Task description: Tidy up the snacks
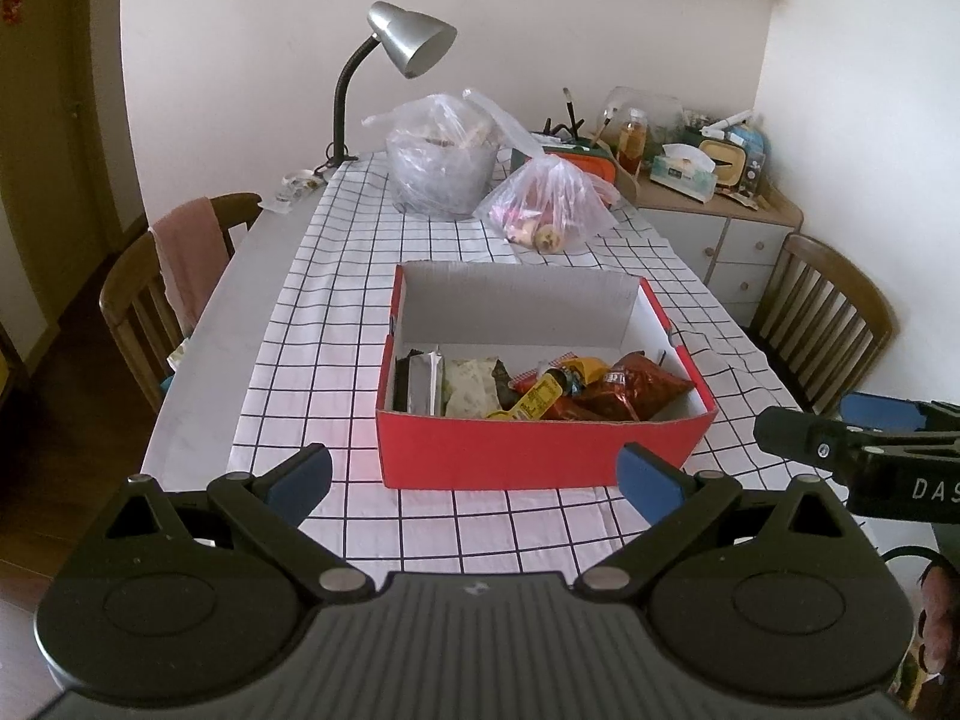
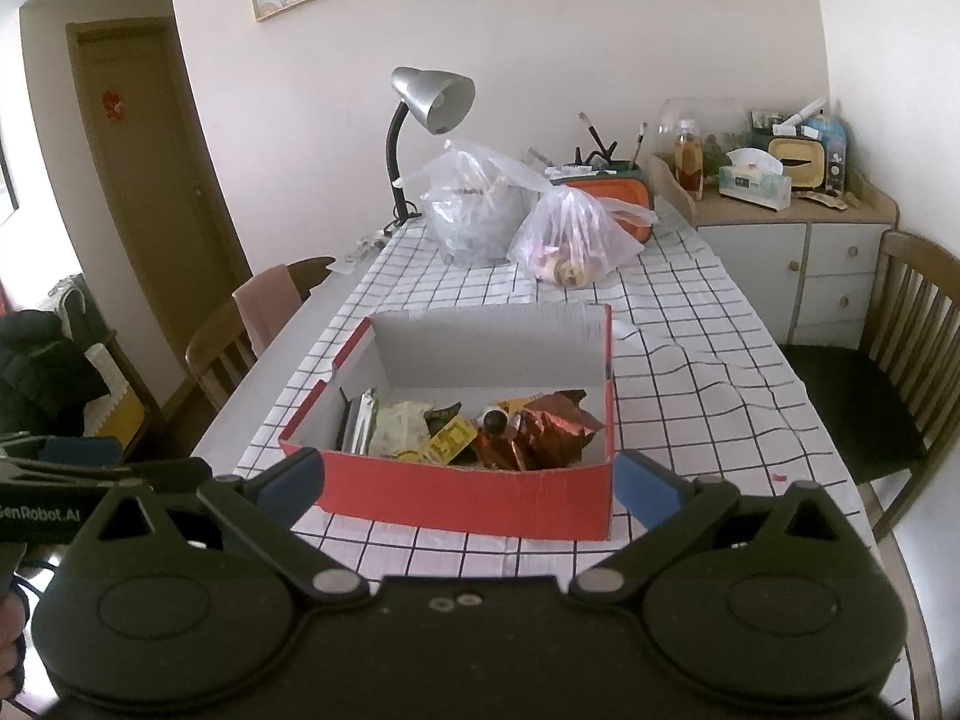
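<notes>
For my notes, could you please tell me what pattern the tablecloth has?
The tablecloth is white with a thin black grid, clearest in the left wrist view.

Soft, even daylight fills both views, bright on the pale wall (image 1: 540,30) and washing it out toward the upper right. The desk lamp (image 1: 411,39) looks unlit. Shadows are faint; the lower left falls dim. Strong fisheye bending curves the frame edges, with dark vignetted corners. Focus is fairly sharp centrally, slightly soft overall.
</notes>
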`<state>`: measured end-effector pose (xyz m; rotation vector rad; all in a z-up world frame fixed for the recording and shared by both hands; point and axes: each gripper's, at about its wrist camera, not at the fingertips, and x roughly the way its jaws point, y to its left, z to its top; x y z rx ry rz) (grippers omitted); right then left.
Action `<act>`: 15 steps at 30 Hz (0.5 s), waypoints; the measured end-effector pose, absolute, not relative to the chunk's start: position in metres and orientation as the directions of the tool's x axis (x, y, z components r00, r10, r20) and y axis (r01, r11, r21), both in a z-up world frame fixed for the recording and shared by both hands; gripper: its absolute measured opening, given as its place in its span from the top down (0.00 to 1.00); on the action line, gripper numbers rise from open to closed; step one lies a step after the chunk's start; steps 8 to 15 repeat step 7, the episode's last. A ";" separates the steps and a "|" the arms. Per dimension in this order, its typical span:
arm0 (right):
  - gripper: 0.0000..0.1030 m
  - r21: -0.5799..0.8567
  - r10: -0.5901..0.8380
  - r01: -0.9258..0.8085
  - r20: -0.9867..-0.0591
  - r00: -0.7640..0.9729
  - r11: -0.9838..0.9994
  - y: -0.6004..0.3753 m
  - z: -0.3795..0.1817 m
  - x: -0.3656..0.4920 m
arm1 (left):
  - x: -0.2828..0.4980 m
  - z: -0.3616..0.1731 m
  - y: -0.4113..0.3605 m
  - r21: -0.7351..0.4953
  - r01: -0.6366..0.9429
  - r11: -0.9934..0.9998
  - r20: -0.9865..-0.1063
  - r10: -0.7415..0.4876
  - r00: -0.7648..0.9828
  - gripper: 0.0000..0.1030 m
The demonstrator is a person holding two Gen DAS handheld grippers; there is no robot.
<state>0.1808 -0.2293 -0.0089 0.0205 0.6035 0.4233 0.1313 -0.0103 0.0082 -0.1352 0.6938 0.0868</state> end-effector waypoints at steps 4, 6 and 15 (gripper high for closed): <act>0.00 0.144 0.389 -0.376 -0.552 0.738 0.915 -0.230 -0.010 0.179 | 0.132 0.007 -0.010 -0.093 -0.125 0.988 -0.645 0.036 0.763 0.01; 0.00 0.145 0.387 -0.373 -0.554 0.737 0.917 -0.230 -0.011 0.179 | 0.132 0.007 -0.010 -0.095 -0.122 0.988 -0.647 0.031 0.761 0.01; 0.00 0.146 0.386 -0.371 -0.556 0.736 0.917 -0.231 -0.011 0.179 | 0.132 0.007 -0.010 -0.095 -0.122 0.988 -0.648 0.032 0.761 0.01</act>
